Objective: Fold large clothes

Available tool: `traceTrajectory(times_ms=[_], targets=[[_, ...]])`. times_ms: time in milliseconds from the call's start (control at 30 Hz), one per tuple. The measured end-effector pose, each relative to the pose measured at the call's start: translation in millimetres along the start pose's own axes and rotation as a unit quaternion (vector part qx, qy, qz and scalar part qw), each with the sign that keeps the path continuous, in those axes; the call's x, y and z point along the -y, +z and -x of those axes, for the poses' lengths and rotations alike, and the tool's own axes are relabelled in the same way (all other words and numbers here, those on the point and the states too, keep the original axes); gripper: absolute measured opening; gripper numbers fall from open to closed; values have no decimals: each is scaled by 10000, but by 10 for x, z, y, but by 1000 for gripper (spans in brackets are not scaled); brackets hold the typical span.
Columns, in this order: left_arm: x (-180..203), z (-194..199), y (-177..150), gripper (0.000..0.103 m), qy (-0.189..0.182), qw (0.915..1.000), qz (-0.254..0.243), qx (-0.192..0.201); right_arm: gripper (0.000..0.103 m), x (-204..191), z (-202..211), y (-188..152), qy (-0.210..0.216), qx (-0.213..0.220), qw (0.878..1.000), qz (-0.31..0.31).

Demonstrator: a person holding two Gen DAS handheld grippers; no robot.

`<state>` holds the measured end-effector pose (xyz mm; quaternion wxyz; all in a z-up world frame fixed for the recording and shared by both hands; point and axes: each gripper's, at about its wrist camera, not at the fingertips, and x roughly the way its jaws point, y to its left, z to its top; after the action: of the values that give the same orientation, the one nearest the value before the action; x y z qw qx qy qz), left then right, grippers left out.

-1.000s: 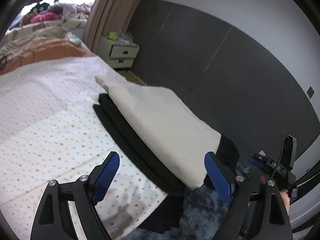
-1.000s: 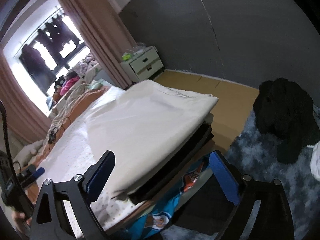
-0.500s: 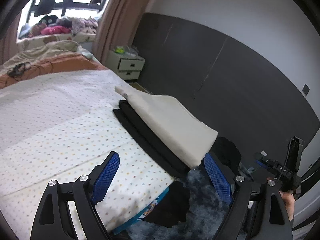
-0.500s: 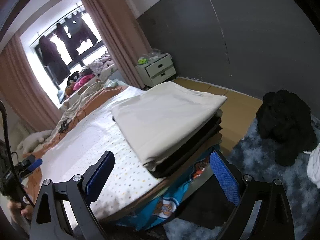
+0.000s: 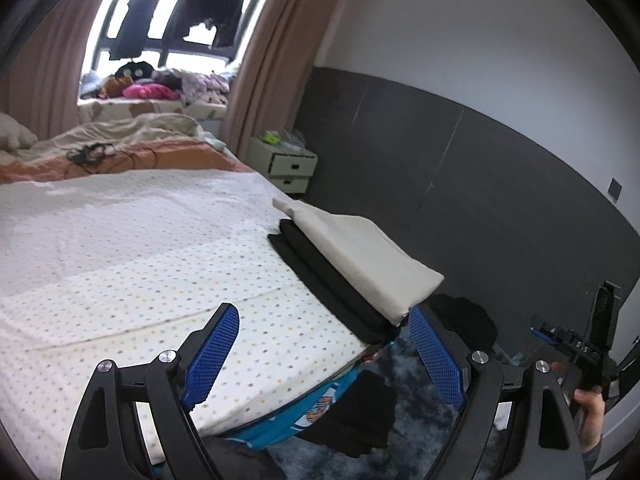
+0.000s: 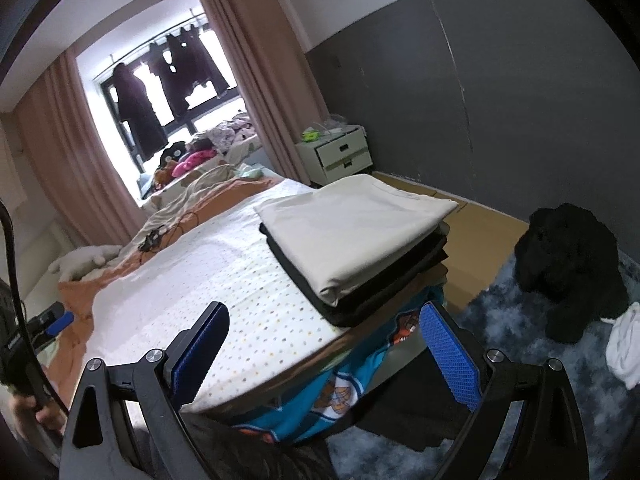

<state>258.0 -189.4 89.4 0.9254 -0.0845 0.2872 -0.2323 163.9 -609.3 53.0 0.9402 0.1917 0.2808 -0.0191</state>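
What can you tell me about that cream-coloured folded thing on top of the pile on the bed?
The cream folded garment looks like soft, smooth cotton, folded into a flat rectangle with tidy edges. It lies on top of a stack of black folded clothes, at the bed's corner nearest the grey wall. Nothing else touches it.

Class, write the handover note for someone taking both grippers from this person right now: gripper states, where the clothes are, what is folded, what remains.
Left gripper: open, nothing between its pads, over the near edge of the bed.
Right gripper: open and empty, also short of the bed.
Done: a folded cream garment lies on top of folded black garments, stacked at the bed's corner.
Left, by the look of it: a black heap and a white item lie unfolded on the blue rug; a dark garment hangs off the bed's edge. Probably pick one next and spread it on the bed.
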Motion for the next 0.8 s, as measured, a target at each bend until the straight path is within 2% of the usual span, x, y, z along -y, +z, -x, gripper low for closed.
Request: traceTrajectory(times_ms=[233,433,533,800], targets=[[56,408,-293,88,297,9992,-145,236,96,-122,264,-250,143,80,9995,260],[93,771,-553,94,454,9978,-138,459,96,-263,488,-439,281,187,9983,485],[104,939,-694,99,464,9973,-94,570,96,-336,605,-543,360,237,9972,613],[219,1364,-1077,103,530,9954,-190,778,96,-426,898,-825,451,405,9954,746]])
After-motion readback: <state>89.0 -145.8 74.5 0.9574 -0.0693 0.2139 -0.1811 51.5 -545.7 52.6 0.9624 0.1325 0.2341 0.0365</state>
